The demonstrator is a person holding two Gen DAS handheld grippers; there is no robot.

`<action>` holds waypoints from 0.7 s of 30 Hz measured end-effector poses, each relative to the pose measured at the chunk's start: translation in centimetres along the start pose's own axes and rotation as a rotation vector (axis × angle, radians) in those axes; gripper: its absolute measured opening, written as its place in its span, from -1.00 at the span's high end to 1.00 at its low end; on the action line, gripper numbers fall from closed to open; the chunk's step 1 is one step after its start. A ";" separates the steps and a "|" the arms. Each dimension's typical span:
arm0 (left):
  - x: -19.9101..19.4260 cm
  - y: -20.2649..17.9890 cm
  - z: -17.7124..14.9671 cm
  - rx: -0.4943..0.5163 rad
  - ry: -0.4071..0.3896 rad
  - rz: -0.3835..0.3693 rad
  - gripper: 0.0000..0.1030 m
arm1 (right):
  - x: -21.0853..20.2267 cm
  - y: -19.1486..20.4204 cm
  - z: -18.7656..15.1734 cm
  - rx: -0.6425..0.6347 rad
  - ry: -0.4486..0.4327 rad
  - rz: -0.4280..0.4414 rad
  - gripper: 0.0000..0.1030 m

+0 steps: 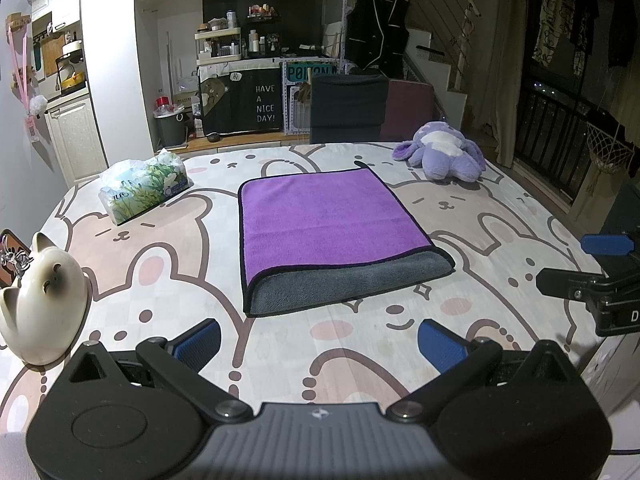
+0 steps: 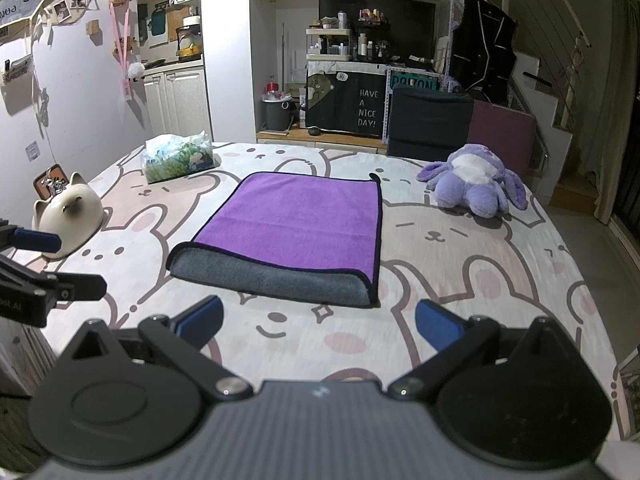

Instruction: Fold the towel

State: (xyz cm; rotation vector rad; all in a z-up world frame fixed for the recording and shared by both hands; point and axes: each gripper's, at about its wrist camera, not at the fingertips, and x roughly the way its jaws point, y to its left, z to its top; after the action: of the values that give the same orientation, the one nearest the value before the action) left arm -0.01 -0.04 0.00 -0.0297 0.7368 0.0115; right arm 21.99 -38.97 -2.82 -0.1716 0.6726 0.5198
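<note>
A purple towel point(image 1: 328, 220) with a grey underside lies folded flat in the middle of the table; the purple layer stops short of the near edge, so a grey strip point(image 1: 344, 280) shows there. It also shows in the right wrist view point(image 2: 296, 224). My left gripper point(image 1: 320, 340) is open and empty, held just short of the towel's near edge. My right gripper point(image 2: 320, 324) is open and empty, also just short of the near edge. Each gripper appears at the side of the other's view: the right one point(image 1: 600, 276), the left one point(image 2: 40, 264).
A bunny-print cloth point(image 1: 500, 248) covers the table. A tissue pack point(image 1: 144, 188) lies at the far left, a cat figurine point(image 1: 40, 304) at the near left, a purple plush toy point(image 1: 444, 156) at the far right. A dark chair point(image 1: 348, 108) stands behind the table.
</note>
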 end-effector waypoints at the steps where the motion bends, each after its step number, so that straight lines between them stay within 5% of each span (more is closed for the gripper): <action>1: 0.0 0.0 0.0 0.000 0.000 0.001 -1.00 | 0.0 0.1 0.0 0.001 0.000 0.000 -1.00; 21: -1.3 0.0 1.5 -0.002 -0.073 0.032 -1.00 | -0.4 -0.4 0.5 0.061 -0.051 -0.033 -1.00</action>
State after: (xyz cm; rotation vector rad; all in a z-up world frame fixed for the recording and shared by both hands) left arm 0.06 -0.03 1.97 -0.0197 0.6637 0.0438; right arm 22.22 -39.36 -2.19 -0.1121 0.6340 0.4698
